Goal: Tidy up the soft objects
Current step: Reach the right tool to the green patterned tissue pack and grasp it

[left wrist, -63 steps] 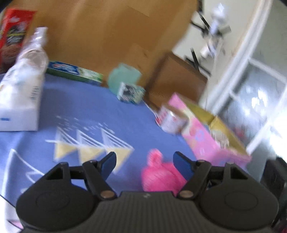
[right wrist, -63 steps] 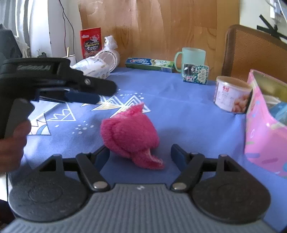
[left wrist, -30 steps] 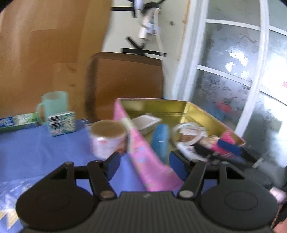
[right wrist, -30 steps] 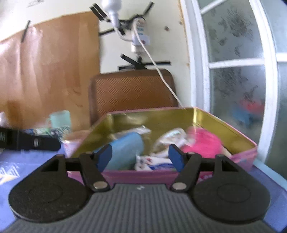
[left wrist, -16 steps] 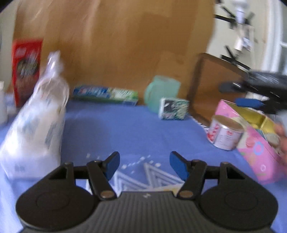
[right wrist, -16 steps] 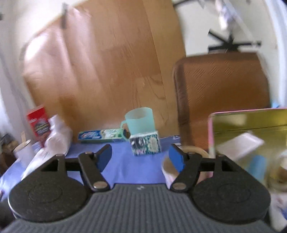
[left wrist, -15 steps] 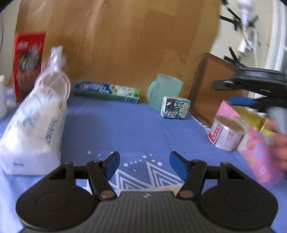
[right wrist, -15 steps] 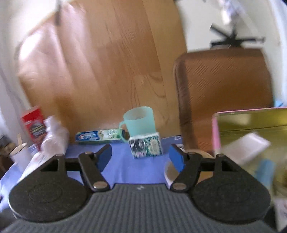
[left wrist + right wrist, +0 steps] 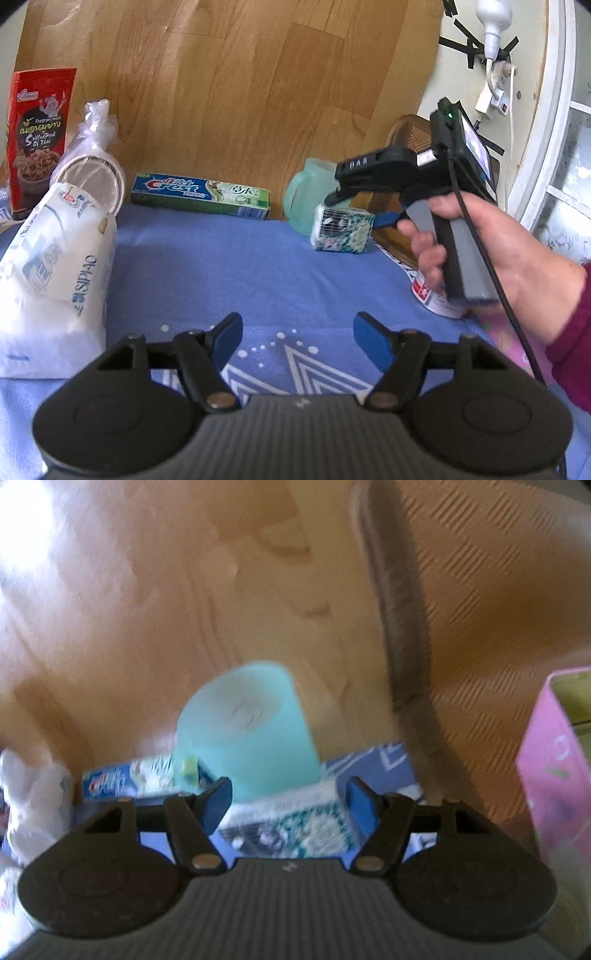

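A small soft packet with a teal and white pattern (image 9: 341,230) lies on the blue tablecloth (image 9: 258,266) in front of a teal mug (image 9: 308,201). A hand holds my right gripper (image 9: 352,210) over it, pointing left. In the blurred right wrist view the packet (image 9: 291,830) sits between the blue pads of the right gripper (image 9: 289,797). Its jaws are closing, and I see no pressing on the packet. My left gripper (image 9: 297,332) hovers low over the cloth, jaws opening, with nothing between them.
A toothpaste box (image 9: 201,195) lies along the wooden back wall. A white bag (image 9: 55,277) and a red snack box (image 9: 37,136) stand at the left. A tin can (image 9: 436,299) and the pink tin box (image 9: 557,757) are at the right, with a chair back (image 9: 480,627) behind.
The right gripper swung left from over the pink tin and dropped toward the patterned packet. The left gripper turned from the tin to the cloth, then stayed still with its jaws a little wider.
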A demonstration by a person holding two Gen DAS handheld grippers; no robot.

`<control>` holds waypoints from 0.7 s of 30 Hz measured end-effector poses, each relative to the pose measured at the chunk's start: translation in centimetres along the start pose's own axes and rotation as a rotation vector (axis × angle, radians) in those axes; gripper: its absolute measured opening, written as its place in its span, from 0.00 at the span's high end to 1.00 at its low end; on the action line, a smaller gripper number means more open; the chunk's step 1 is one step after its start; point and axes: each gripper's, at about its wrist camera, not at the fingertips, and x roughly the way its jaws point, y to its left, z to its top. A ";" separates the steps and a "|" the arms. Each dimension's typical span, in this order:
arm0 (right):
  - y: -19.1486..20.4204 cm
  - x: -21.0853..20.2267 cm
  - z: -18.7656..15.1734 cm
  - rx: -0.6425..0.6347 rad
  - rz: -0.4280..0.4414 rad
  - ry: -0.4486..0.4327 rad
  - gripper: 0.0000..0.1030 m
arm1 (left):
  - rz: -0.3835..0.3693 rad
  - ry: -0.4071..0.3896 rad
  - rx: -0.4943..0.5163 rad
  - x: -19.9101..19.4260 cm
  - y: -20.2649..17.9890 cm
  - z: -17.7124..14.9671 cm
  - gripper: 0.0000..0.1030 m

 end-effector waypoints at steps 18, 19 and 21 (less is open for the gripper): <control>4.9 -0.8 -6.2 -0.193 0.009 0.058 0.10 | 0.056 -0.057 -0.127 -0.7 2.6 0.6 0.34; 4.8 -0.3 -6.3 -0.179 0.010 0.058 0.10 | 0.057 -0.062 -0.127 -0.8 2.6 0.6 0.34; 5.2 -0.5 -6.7 -0.228 -0.006 0.042 0.22 | 0.056 -0.064 -0.126 -0.7 2.6 0.6 0.34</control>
